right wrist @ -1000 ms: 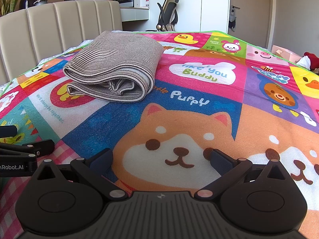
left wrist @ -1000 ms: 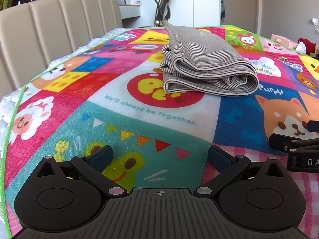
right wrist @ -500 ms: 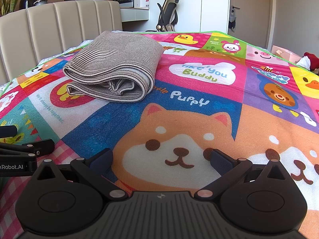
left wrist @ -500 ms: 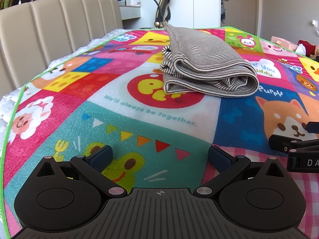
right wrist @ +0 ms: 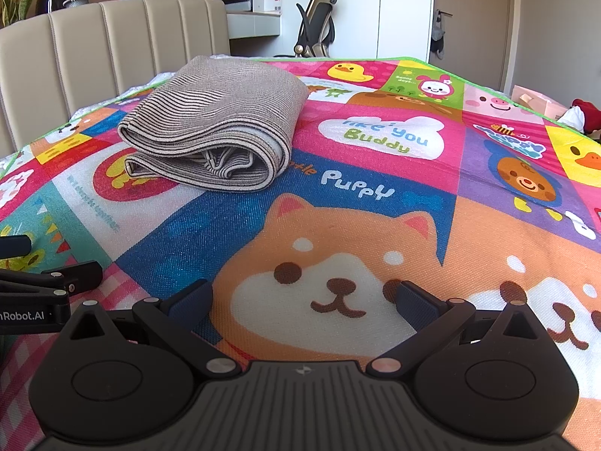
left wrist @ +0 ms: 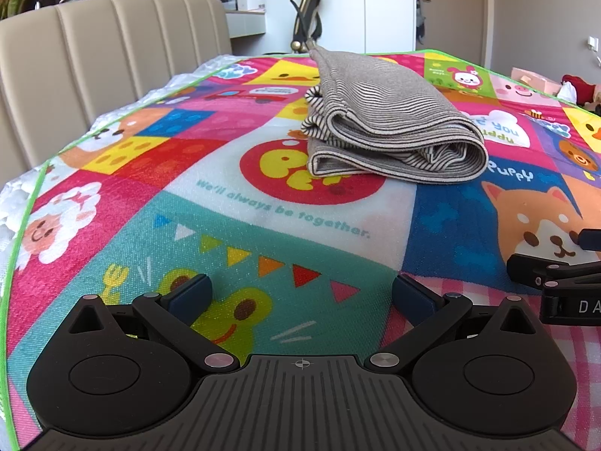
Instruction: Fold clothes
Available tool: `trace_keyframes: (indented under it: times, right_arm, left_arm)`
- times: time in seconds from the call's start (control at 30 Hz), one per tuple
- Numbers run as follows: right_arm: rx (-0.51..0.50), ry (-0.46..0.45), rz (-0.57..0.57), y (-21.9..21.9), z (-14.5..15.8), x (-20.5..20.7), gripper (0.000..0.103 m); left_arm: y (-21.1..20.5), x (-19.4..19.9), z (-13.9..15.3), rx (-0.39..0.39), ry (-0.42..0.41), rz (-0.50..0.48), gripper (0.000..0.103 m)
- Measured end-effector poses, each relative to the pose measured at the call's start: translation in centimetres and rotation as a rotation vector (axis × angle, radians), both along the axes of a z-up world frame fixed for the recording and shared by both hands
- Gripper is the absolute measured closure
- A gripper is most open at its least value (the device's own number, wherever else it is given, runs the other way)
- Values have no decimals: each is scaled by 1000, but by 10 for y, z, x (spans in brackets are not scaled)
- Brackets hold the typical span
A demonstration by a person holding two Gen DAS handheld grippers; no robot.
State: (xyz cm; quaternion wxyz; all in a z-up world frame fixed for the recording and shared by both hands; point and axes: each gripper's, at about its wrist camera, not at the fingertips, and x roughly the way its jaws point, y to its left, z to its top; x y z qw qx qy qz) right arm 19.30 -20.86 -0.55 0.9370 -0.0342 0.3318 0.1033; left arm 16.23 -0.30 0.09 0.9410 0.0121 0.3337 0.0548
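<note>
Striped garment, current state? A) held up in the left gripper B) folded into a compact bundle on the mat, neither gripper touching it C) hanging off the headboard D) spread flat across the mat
B: the striped garment lies folded in layers on the cartoon mat, well ahead of the open left gripper and the open right gripper, both empty.

Low side-by-side claw views, sharing striped garment (left wrist: 390,131)
</note>
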Motion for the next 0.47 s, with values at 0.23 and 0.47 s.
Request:
trace_keyframes:
  times: [0.23, 0.47]
  right_arm:
    - [-9, 3, 0, 1, 0, 1, 0]
    - [19, 7, 16, -5, 3, 2, 0]
  left_arm:
    - [-1, 0, 0, 7, -1, 0, 0]
    - [0, 0, 1, -1, -7, -2, 0]
